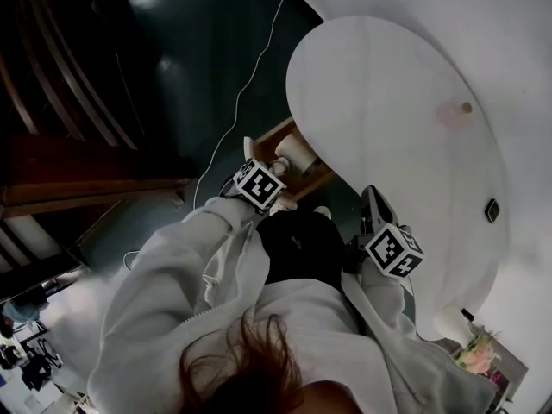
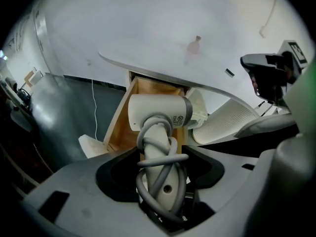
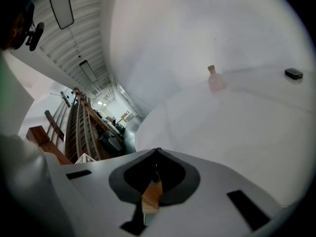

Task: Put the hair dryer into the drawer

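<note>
**Dryer in left grip, over open drawer: lower and release**

Step in hand, as I read it: the put-down. How to do it well:
- Lower the dryer (image 2: 158, 111) head-first and keep it level, so it lies flat and the drawer (image 2: 120, 127) can shut.
- Keep it off the wood side walls. The surface (image 2: 207, 14) overhangs the back of the drawer, so stay low under that edge.
- Let go only once the body rests on the drawer floor. I can't tell yet whether it touches.
- The cord (image 2: 157, 179) loops sit inside the grip and will likely snag. Open wide and pull straight back.

Left tool (image 2: 162, 154): jaws closed to handle width, clamping the dryer handle with the grey cord wound round it. The head sticks out past the tips, above the drawer opening.

Right tool (image 3: 157, 154): jaw tips meet and nothing is held. A brown sliver shows through the gap behind the tips; I can't tell what it is. In the head view it sits right of the drawer near the surface edge, apart from the dryer.

Further out on the surface are a bottle (image 3: 213, 78) and a dark item (image 3: 293, 73), both well clear of the drawer and no obstruction.
</note>
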A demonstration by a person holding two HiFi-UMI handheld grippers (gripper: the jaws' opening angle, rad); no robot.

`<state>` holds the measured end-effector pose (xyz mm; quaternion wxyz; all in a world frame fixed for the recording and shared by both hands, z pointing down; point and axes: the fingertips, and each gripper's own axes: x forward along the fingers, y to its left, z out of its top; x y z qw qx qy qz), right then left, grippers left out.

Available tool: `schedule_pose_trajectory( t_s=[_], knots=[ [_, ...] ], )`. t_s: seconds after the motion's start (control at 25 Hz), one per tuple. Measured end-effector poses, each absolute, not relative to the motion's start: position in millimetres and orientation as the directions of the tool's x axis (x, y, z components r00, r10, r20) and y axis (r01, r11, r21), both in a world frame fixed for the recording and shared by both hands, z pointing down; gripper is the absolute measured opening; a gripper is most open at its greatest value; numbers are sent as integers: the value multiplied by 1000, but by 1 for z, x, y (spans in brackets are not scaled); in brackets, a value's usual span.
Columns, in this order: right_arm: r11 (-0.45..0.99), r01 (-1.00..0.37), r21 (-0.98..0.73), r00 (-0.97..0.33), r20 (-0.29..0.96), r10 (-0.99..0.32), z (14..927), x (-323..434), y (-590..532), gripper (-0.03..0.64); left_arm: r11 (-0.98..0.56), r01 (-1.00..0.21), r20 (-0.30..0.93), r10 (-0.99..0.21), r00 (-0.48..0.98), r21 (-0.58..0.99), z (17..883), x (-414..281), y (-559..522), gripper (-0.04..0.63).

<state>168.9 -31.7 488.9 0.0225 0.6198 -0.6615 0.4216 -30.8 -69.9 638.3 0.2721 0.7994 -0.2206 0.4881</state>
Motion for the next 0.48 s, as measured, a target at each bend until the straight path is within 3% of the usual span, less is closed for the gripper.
schedule_pose_trajectory(
  t_s=[0.16,0.48],
  knots=[
    [-135,-837,-530,-228,563,-794,491,173,-23,49,-668,-672,903,-1,429,318,659,-13,-71,267],
    [-204,-830,-519,-178,594,-785,495,198,-6,49,-538,-777,910,-44,413,327,684,8,-101,267]
  ],
)
